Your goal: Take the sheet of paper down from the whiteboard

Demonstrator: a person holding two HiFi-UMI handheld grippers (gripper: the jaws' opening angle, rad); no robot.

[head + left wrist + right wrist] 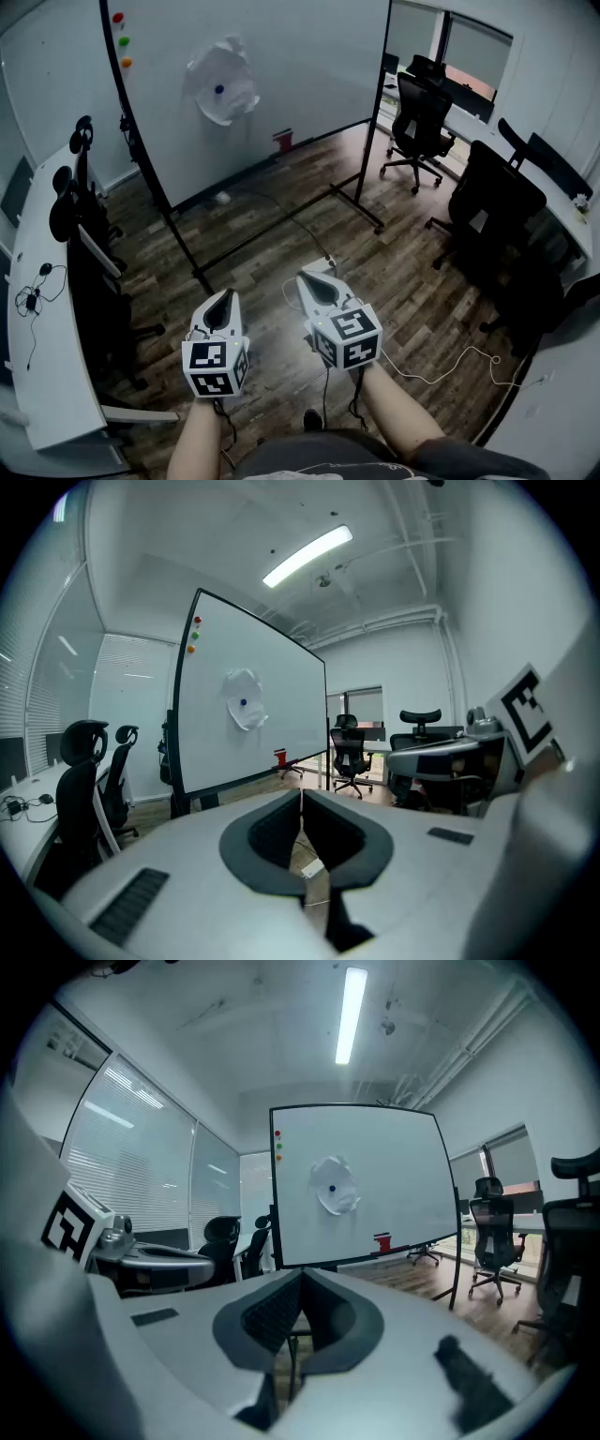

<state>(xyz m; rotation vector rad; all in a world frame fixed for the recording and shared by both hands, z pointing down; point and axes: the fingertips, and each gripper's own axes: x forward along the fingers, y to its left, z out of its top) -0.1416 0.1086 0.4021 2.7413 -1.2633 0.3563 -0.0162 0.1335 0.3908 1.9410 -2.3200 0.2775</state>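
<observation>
Both grippers are held side by side low over the wooden floor (412, 300), well apart from the whiteboard (309, 66). The left gripper (223, 296) has its jaws pressed together with nothing between them. The right gripper (310, 278) likewise has its jaws closed and empty. Each points towards the whiteboard, which stands on a black frame across the room. The sheet of paper (230, 70), white and crumpled, hangs on the board's upper left part, pinned by a blue magnet (219, 90). Red, green and orange magnets (123, 41) sit near the board's top left corner. A small red thing (283, 141) rests at its lower edge. Black office chairs (419, 117) stand to the right, and a white worktop (52, 375) runs along the left.
</observation>
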